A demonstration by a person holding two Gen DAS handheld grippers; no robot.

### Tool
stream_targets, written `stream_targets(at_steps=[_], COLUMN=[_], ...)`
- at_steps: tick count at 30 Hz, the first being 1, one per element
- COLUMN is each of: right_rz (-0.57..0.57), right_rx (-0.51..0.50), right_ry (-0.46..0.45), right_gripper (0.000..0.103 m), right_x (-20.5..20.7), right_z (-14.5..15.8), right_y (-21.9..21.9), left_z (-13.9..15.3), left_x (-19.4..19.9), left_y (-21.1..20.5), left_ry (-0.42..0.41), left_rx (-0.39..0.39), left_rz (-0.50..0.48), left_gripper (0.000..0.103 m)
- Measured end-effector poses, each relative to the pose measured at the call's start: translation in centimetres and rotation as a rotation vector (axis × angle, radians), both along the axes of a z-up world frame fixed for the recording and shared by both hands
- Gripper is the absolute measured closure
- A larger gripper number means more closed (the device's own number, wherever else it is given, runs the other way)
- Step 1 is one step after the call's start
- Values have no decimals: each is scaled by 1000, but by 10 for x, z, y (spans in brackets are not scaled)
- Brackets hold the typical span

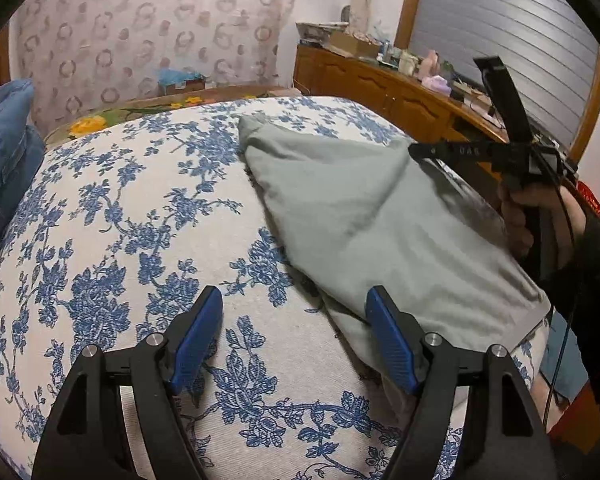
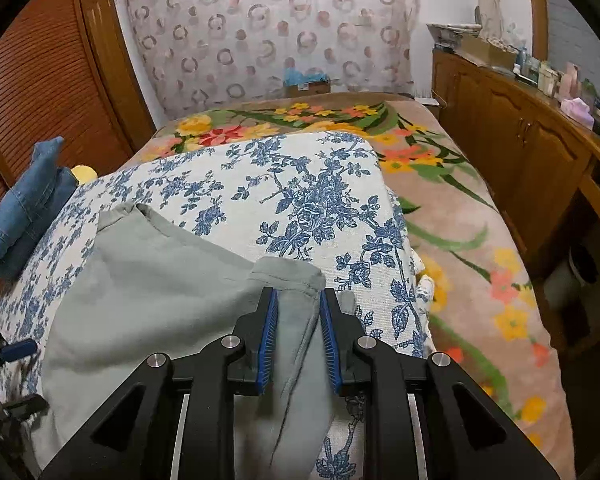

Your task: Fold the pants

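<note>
From my left claw [image 1: 294, 336], spread and empty, the grey pants [image 1: 364, 216] lie on the floral bedspread [image 1: 140, 240], stretching away rightward. From my right claw [image 2: 298, 336], parted slightly, a pants corner lies loose between the pads; this hand is nearer.
</note>
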State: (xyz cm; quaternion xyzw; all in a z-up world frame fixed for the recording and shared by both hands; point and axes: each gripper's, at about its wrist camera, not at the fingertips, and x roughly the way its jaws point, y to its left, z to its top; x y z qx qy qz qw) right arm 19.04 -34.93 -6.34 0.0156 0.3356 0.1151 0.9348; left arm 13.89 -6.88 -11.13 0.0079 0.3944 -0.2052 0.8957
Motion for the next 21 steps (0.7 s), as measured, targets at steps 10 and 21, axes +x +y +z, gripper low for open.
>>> stream_targets(at_steps=[10, 21], right_rz=[-31, -73], right_rx=[-28, -72], right_ry=[-137, -57], right_gripper=[100, 89], right_x=[-27, -27], right_z=[16, 2], right_y=[-8, -10], left_z=[1, -2], left_x=[-1, 2], left_y=[2, -1], left_ry=[-16, -2], left_rx=[0, 25], left_rz=[9, 8], left_gripper=[27, 27])
